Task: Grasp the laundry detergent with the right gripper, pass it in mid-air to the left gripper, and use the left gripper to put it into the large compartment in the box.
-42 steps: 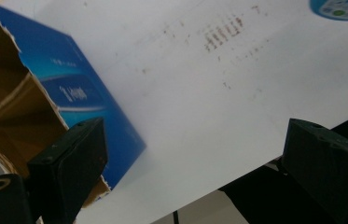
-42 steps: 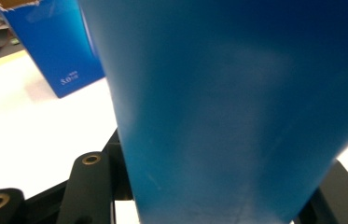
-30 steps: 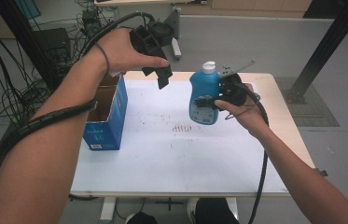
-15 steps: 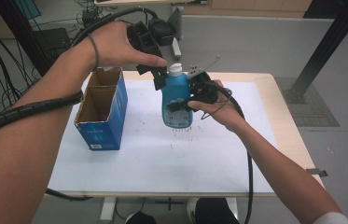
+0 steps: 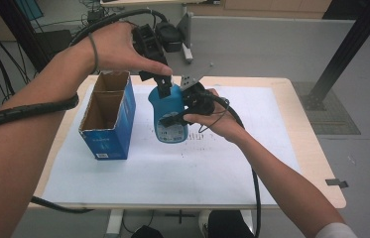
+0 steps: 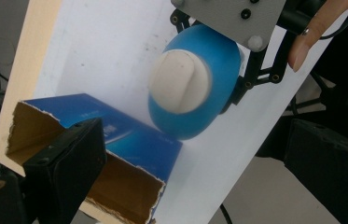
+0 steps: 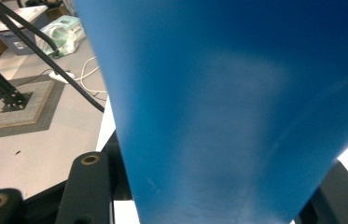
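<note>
A blue bottle (image 5: 165,106) with a white cap (image 6: 179,81) hangs tilted above the white sheet, and my right gripper (image 5: 176,117) is shut on its body. In the right gripper view the bottle's blue wall (image 7: 218,107) sits between the two black jaws. My left gripper (image 5: 162,87) hovers right over the bottle's top and hides the cap in the high view. Its jaws stand wide apart in the left gripper view (image 6: 195,137), with the cap ahead of them and no contact seen.
An open-topped blue cardboard box (image 5: 105,119) with two compartments stands on the table's left part, close to the bottle. A white sheet (image 5: 212,163) covers the wooden table (image 5: 316,163). A black post (image 5: 346,49) and cables (image 5: 4,44) lie beyond the table.
The right gripper has carried the bottle leftward, from the table's right of centre toward the box and under the left gripper. The left gripper has stayed roughly in place.
</note>
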Action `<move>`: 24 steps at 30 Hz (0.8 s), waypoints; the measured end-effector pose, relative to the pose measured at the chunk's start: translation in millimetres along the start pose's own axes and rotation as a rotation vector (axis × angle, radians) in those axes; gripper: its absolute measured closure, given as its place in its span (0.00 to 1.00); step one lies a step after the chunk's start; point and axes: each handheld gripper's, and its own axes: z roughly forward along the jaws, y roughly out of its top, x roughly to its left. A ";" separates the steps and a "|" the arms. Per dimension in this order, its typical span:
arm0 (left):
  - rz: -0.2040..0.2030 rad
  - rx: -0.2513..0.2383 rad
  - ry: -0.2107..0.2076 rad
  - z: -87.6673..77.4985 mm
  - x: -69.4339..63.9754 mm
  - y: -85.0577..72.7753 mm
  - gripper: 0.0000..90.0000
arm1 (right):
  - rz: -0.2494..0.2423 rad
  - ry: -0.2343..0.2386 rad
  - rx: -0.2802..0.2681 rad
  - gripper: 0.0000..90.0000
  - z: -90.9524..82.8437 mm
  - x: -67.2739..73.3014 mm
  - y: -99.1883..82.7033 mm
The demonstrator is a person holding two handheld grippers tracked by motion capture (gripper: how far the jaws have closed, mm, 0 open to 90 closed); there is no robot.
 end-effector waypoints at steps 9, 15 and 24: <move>0.019 0.020 -0.028 10.3 -1.3 -1.4 0.07 | -0.036 0.035 0.002 0.49 8.9 5.4 1.6; 0.054 0.032 -0.055 17.5 -5.0 0.3 0.07 | -0.072 0.054 -0.002 0.49 12.1 11.6 2.8; 0.083 0.042 -0.079 29.7 -8.4 2.3 0.07 | -0.098 0.054 -0.028 0.49 11.9 16.2 -0.4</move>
